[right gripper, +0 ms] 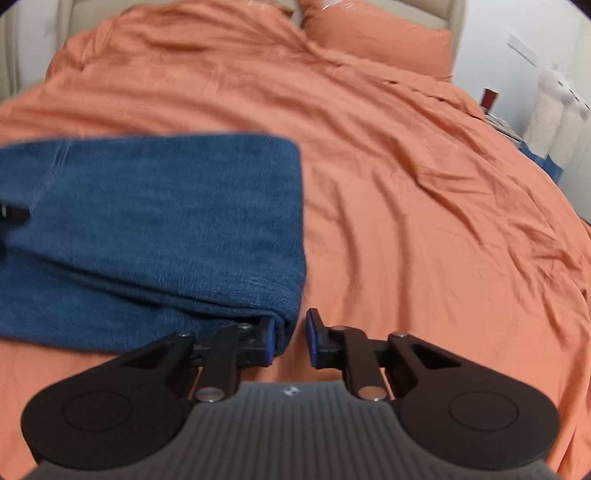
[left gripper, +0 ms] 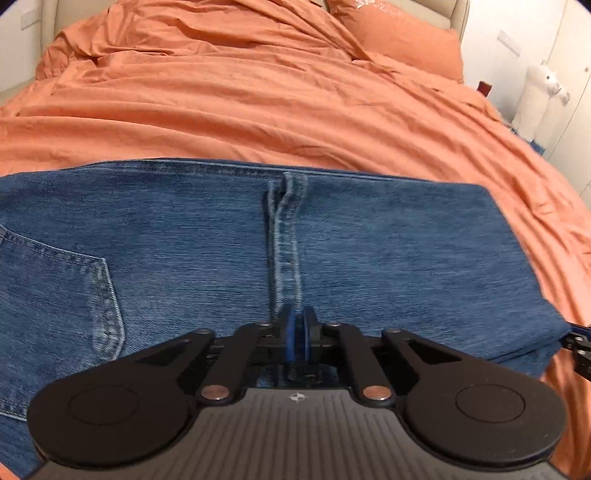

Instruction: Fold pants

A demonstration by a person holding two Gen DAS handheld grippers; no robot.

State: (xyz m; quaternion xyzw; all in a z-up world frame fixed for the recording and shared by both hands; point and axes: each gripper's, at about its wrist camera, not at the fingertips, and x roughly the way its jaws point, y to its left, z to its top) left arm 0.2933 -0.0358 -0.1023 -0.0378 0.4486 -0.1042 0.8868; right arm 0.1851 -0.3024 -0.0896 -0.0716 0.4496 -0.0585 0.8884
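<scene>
**Folded jeans on an orange bed, one gripper closed, one parted**

On the left wrist view, no writing can be read; a small white emblem on the orange pillow (left gripper: 399, 37) is too blurred to make out. The left gripper (left gripper: 297, 334) has its blue pads pressed together with nothing visibly between them, hovering over the seam of the folded jeans (left gripper: 207, 251). A back pocket shows at the left of the denim. The jeans lie flat on the rumpled orange duvet (left gripper: 258, 103). A tip of the right gripper (left gripper: 580, 347) shows at the denim's right edge. A white plush toy (left gripper: 543, 96) stands by the pale wall beyond the bed.

From the right wrist view, much is blurred. The right gripper (right gripper: 290, 341) has its jaws parted; the right-hand fold of the jeans (right gripper: 166, 229) sits just beside its left pad (right gripper: 269, 341), and no pad visibly presses the cloth. Orange duvet (right gripper: 424, 221) fills the rest, with the pillow (right gripper: 380, 40) against a beige headboard (right gripper: 456, 14).
</scene>
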